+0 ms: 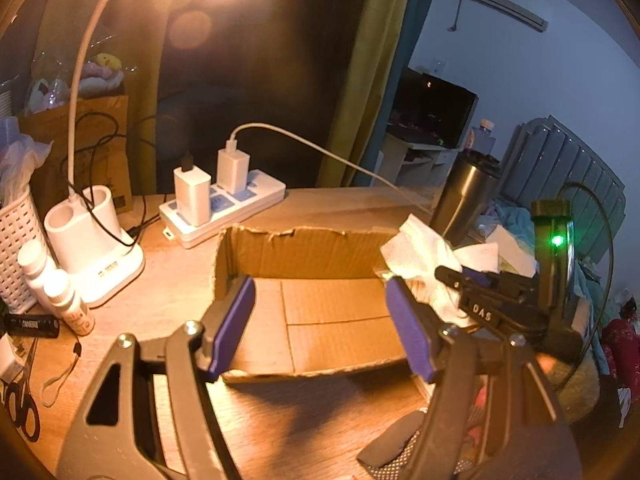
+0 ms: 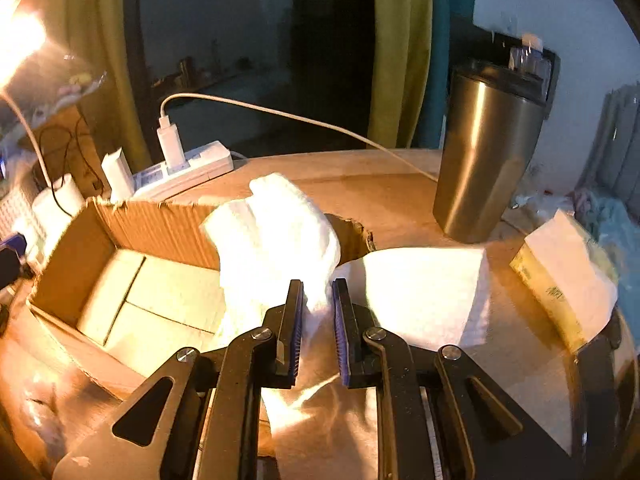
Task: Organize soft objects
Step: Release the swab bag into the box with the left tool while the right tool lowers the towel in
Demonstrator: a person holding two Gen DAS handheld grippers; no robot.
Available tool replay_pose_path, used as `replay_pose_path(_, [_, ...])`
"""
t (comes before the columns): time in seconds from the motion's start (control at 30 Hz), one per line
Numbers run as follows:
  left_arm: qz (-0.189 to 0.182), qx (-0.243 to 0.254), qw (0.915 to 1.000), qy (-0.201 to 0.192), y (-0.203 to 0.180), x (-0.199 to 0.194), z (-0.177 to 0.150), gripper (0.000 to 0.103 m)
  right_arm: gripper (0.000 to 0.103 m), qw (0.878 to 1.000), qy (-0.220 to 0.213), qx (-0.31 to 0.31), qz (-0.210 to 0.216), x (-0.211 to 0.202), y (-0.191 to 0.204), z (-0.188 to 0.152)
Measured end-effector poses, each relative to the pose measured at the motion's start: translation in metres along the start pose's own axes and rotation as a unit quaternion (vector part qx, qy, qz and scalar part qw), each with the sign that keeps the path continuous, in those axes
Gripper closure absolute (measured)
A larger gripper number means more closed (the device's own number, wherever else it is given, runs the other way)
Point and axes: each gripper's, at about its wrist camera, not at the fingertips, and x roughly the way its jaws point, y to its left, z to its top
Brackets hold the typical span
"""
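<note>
Okay, crumpled white tissue (image 2: 276, 236) pinched in the right gripper (image 2: 317, 332), jaws nearly closed on its lower end, wad hanging over the right edge of the cardboard box (image 2: 72, 268). From the left wrist view the same tissue (image 1: 424, 256) sits at 3 o'clock of the box (image 1: 304, 256), right gripper (image 1: 480, 300) black behind it. Box is open-topped, inside bare, torn rim. Flat white tissue sheet (image 2: 424, 296) lies on the table (image 2: 384, 184) at 3 o'clock of the wad, just beside the box. Tissue pack (image 2: 560, 276) further out at 3 o'clock. Left gripper (image 1: 320, 320) spread wide, nothing between the purple pads (image 1: 236, 320), held over the box near side. Steel tumbler (image 2: 484, 156) at 1 o'clock, power strip (image 2: 188, 168) at 11 o'clock behind the box, white cable (image 2: 304, 120) running across.
</note>
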Motion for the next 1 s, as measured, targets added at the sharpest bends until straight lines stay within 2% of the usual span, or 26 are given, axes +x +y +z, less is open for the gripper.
replay_pose_path(0.13, [0.000, 0.002, 1.0000, -0.006, -0.001, -0.010, -0.001, 0.034, 0.085, 1.000, 0.011, -0.005, 0.002, 0.001, 0.004, -0.001])
replay_pose_path(0.27, [0.004, 0.007, 0.9999, -0.010, -0.002, -0.019, -0.002, 0.034, 0.057, 1.000, 0.005, -0.001, 0.020, -0.010, 0.006, -0.001])
replay_pose_path(0.37, [0.006, 0.008, 0.9999, -0.011, -0.001, -0.025, -0.004, 0.034, 0.049, 1.000, -0.015, 0.003, 0.020, -0.021, 0.008, 0.002])
replay_pose_path(0.77, [0.005, 0.013, 0.9997, -0.021, -0.002, -0.047, -0.010, 0.034, 0.048, 0.998, -0.051, 0.021, -0.005, -0.069, -0.007, -0.003])
replay_pose_path(1.0, [0.003, 0.017, 0.9995, -0.027, -0.004, -0.059, -0.014, 0.034, 0.047, 0.997, -0.071, 0.020, 0.012, -0.099, -0.001, -0.008])
